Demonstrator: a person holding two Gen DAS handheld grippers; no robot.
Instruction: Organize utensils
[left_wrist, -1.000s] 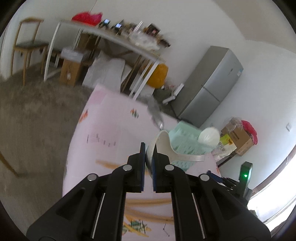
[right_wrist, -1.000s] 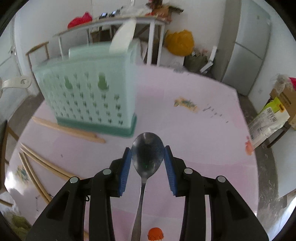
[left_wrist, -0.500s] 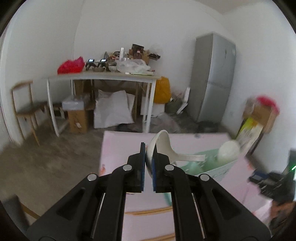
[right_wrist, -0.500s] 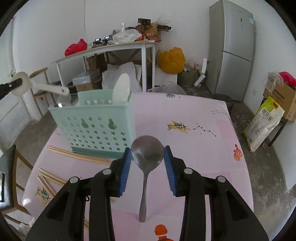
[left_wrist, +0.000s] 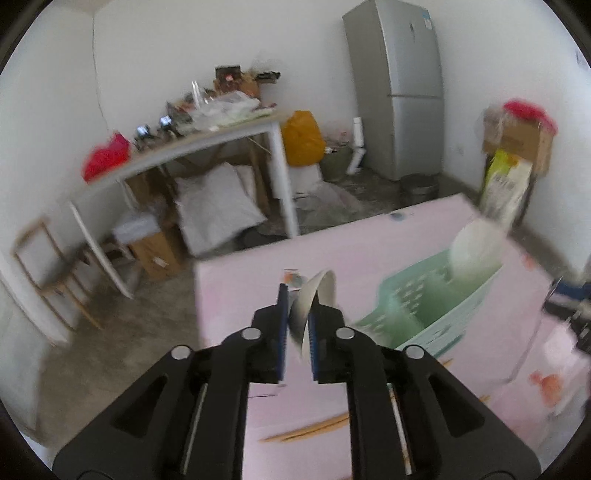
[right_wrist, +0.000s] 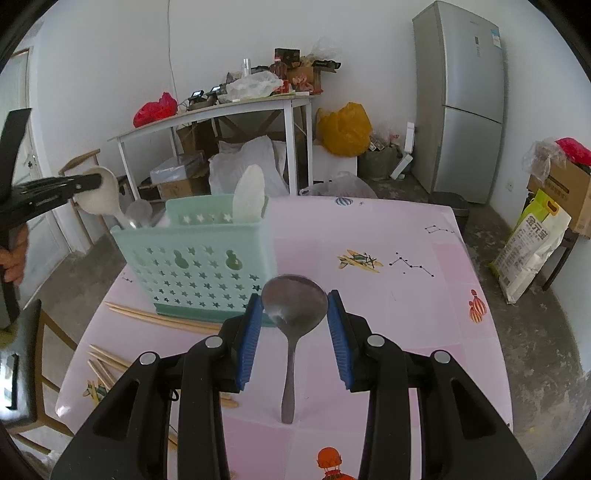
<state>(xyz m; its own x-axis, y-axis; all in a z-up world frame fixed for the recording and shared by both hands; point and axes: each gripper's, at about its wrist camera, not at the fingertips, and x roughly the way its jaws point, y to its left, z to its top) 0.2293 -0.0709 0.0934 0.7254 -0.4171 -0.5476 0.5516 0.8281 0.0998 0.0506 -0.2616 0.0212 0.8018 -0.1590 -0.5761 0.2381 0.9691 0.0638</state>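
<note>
My left gripper (left_wrist: 296, 325) is shut on the bowl of a white ceramic spoon (left_wrist: 314, 299); in the right wrist view the same spoon (right_wrist: 101, 192) hangs handle-down over the left end of the mint green utensil basket (right_wrist: 199, 266). The basket also shows in the left wrist view (left_wrist: 424, 310), with a white spoon (left_wrist: 476, 251) standing in it. My right gripper (right_wrist: 294, 306) is shut on the bowl of a metal spoon (right_wrist: 293, 306), handle pointing down, held above the pink table (right_wrist: 406, 314) in front of the basket.
Wooden chopsticks (right_wrist: 159, 317) lie on the table by the basket's front and left. A second white spoon (right_wrist: 249, 195) stands in the basket. Behind the table are a cluttered white desk (right_wrist: 221, 110), a grey fridge (right_wrist: 461, 103) and boxes.
My left gripper has swung the white spoon from level to handle-down over the basket's left end. My right gripper has risen slightly, still holding the metal spoon.
</note>
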